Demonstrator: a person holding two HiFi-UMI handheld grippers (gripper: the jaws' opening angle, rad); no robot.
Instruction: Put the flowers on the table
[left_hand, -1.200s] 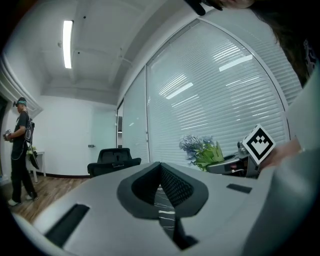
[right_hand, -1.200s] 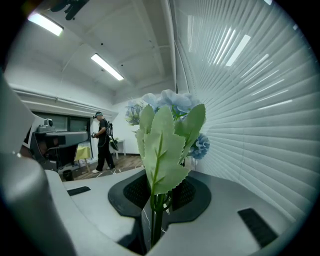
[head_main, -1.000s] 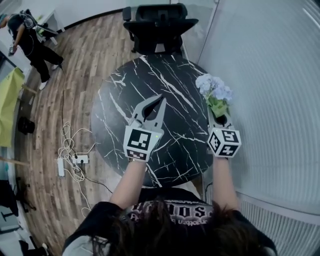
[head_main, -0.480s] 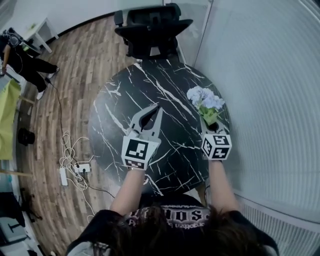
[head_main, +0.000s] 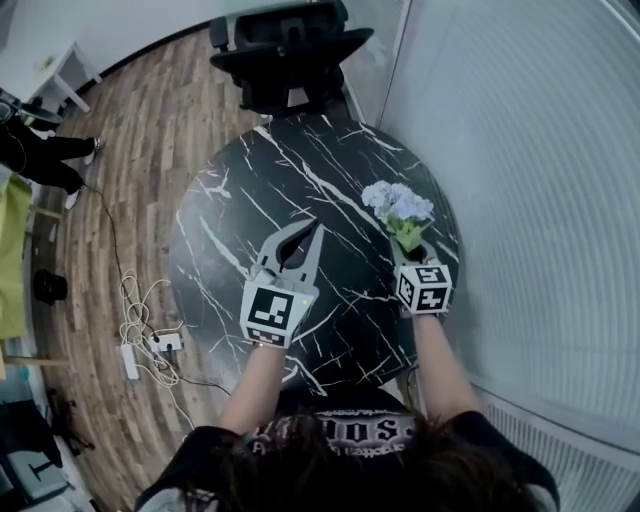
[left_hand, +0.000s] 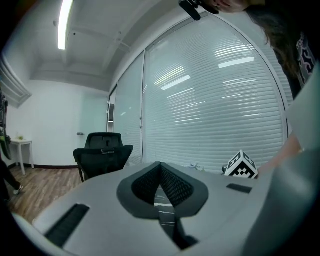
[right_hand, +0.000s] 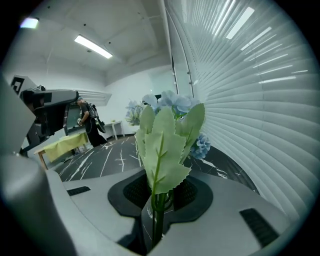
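Note:
A bunch of pale blue artificial flowers (head_main: 397, 203) with green leaves stands upright in my right gripper (head_main: 409, 251), which is shut on the stem. It is held over the right part of the round black marble table (head_main: 250, 200). In the right gripper view the green stem and leaves (right_hand: 166, 142) rise from between the jaws of the right gripper (right_hand: 159, 202), with blue blossoms above. My left gripper (head_main: 312, 235) hovers over the table's middle front, shut with nothing in it. In the left gripper view, the left gripper (left_hand: 160, 170) has its jaw tips touching.
A black office chair (head_main: 285, 50) stands at the table's far side. A glass wall with blinds (head_main: 540, 200) runs close along the right. A power strip and cables (head_main: 140, 335) lie on the wooden floor at left, where a person (head_main: 30, 150) stands far off.
My right gripper has carried the flowers from the table's right edge inward over the tabletop. The left gripper has stayed over the middle of the table, still shut.

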